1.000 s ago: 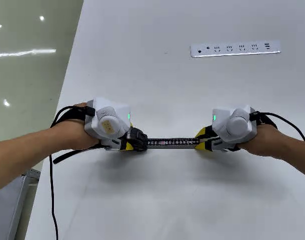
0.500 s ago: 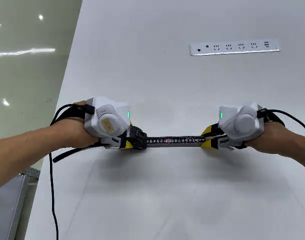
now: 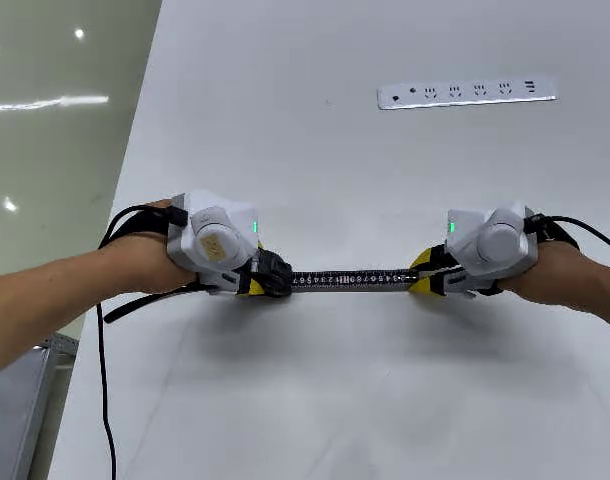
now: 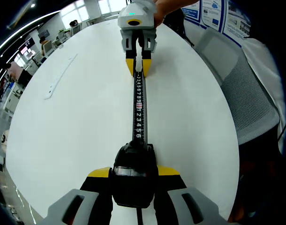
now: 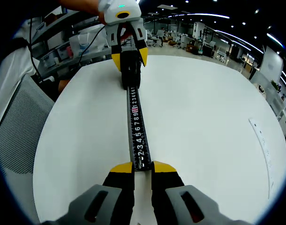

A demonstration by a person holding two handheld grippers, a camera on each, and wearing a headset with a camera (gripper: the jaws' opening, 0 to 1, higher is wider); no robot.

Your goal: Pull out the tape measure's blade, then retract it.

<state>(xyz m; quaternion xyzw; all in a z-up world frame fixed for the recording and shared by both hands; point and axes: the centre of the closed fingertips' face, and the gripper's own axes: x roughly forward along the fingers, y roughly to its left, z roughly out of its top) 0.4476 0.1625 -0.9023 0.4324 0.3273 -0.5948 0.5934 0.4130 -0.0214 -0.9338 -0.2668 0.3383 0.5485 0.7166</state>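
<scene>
On the white tabletop (image 3: 325, 390), closest to the person, lies the black tape measure case (image 3: 273, 273). The left hand-held gripper (image 3: 263, 275) is closed on the case, one yellow-tipped jaw on each side of it. From the case the blade (image 3: 350, 280) runs straight out to the right, numbers facing up. It sits low over the tabletop, and whether it touches the surface cannot be told. At the blade's end, to the right of the case, the right hand-held gripper (image 3: 422, 272) is closed on the tip, pinching it between its two yellow jaw ends. The two grippers face each other along the blade. In the left gripper view a grey mesh chair (image 4: 246, 103) stands past the tabletop's edge, off to one side of the case. Well beyond the case, far across the tabletop and to the right, a white power strip (image 3: 467, 93) lies flat.
</scene>
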